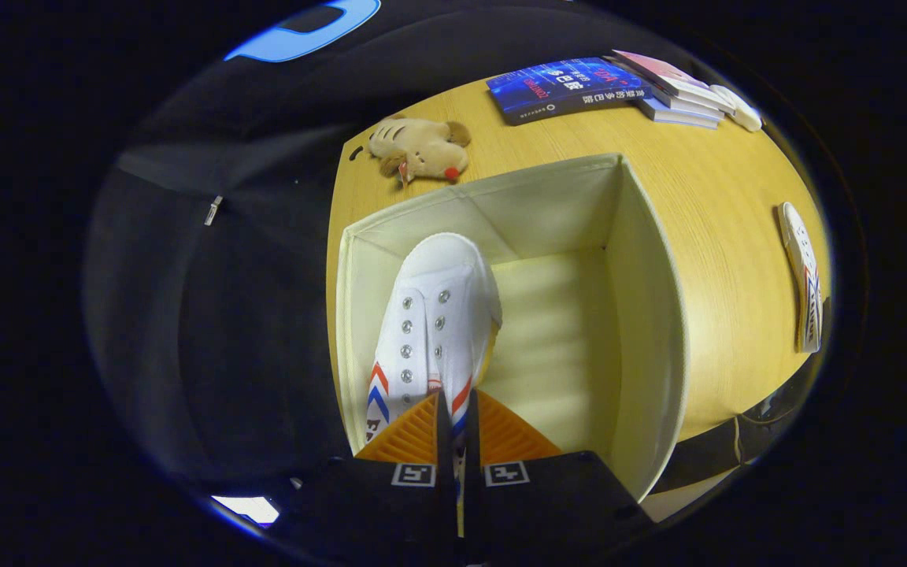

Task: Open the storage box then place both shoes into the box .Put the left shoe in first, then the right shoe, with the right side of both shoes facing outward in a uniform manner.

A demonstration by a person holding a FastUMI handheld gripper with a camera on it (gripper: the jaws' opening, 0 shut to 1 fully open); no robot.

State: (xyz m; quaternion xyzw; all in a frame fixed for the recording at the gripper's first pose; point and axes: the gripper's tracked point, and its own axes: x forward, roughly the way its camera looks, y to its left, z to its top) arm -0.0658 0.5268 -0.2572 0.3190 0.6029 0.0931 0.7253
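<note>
Landmark: you have the open box (650, 315) on the tabletop (705, 197); every place below is given from it.
Plush: a tan toy (420, 148) lies on the tabletop just past the box's far left corner.
Shoe: your white shoe (434, 323) with red and blue stripes is inside the box along its left wall, toe toward the far wall, eyelets up.
Gripper: your gripper (453, 429) is nearly closed, its fingers (414, 433) pinching the shoe's heel end at the near side of the box.
Box floor: to the right of the shoe the bottom lies bare.
Books: a blue book (564, 88) and a small stack (678, 94) lie beyond the box's far right corner.
Second shoe: the other shoe (804, 276) lies on the tabletop, well to the right of the box.
</note>
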